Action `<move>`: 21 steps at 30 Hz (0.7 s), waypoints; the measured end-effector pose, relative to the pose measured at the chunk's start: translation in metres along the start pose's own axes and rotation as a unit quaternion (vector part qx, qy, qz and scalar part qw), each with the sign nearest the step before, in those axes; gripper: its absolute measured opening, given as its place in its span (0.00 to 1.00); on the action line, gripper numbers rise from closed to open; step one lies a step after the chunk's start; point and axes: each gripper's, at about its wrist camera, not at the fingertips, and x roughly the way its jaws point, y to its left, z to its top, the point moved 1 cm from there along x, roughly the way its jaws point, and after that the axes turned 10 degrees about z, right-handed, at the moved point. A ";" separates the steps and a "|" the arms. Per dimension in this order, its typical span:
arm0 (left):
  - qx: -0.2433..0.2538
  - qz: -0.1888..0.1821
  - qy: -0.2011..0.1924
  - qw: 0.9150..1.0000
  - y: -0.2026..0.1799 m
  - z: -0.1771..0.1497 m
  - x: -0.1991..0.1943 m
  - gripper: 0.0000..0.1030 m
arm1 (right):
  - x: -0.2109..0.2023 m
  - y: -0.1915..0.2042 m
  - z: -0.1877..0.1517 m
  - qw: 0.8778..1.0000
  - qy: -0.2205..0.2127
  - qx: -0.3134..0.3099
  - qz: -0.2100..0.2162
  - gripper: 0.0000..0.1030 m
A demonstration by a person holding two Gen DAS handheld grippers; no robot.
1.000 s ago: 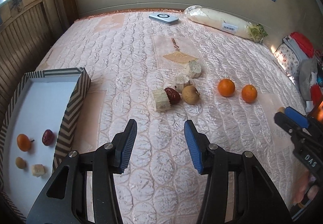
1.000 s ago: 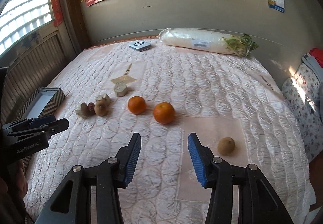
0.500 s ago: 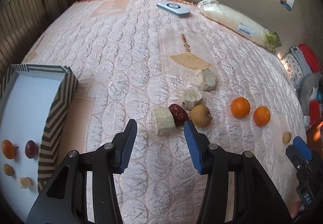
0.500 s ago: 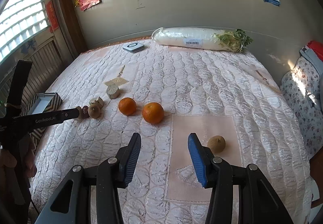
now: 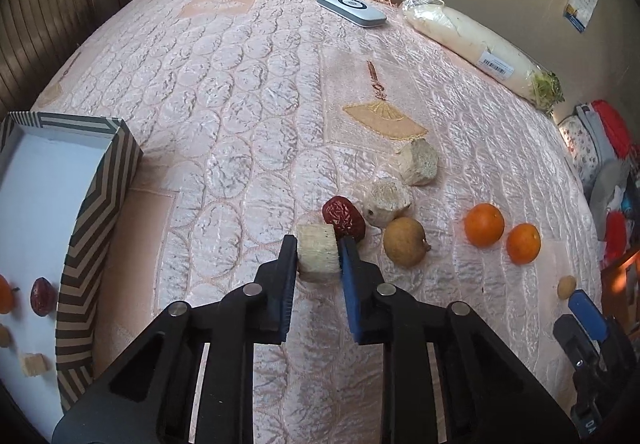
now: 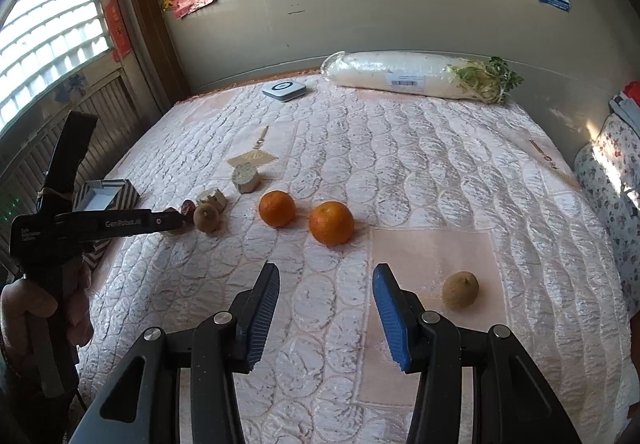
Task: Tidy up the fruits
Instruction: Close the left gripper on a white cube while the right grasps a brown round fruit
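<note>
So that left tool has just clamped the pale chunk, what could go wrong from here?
1. The red date touches the pale chunk held in the left tool, so lifting may roll the date away.
2. The grip sits only at the fingertips, so the chunk could slip out on the way to the striped box.
3. The jaws have just closed hard, and a soft piece might crumble.

The left wrist view is aimed steeply down, close over the bed (image 5: 240, 92). The right wrist view is set farther back, angled across the bed toward the wall (image 6: 360, 4). Both oranges (image 5: 483, 225) are shared.
</note>
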 end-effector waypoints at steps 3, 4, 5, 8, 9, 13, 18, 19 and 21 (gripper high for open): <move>-0.002 -0.002 -0.003 1.000 0.003 -0.002 -0.004 0.19 | 0.008 0.014 0.001 1.000 0.005 -0.015 0.025 0.45; -0.005 -0.001 -0.005 1.000 0.006 -0.003 -0.006 0.19 | 0.011 0.020 0.002 0.999 0.006 -0.022 0.035 0.45; -0.007 -0.002 -0.006 1.000 0.008 -0.003 -0.008 0.19 | 0.015 0.026 0.003 0.998 0.008 -0.029 0.047 0.45; -0.014 -0.009 -0.008 1.000 0.015 -0.005 -0.014 0.19 | 0.031 0.044 0.006 0.997 0.013 -0.047 0.067 0.45; -0.015 -0.010 -0.009 1.000 0.018 -0.005 -0.017 0.19 | 0.036 0.048 0.007 0.996 0.015 -0.053 0.075 0.45; -0.019 -0.005 -0.011 1.000 0.027 -0.009 -0.025 0.19 | 0.064 0.070 0.016 0.991 0.029 -0.088 0.094 0.45; -0.019 0.015 -0.021 0.999 0.035 -0.014 -0.034 0.19 | 0.096 0.082 0.029 0.988 0.042 -0.110 0.100 0.45; -0.020 0.018 -0.024 0.999 0.036 -0.016 -0.036 0.19 | 0.102 0.084 0.031 0.987 0.046 -0.114 0.100 0.43; -0.015 0.029 -0.031 0.999 0.037 -0.018 -0.040 0.19 | 0.114 0.086 0.033 0.987 0.058 -0.123 0.087 0.31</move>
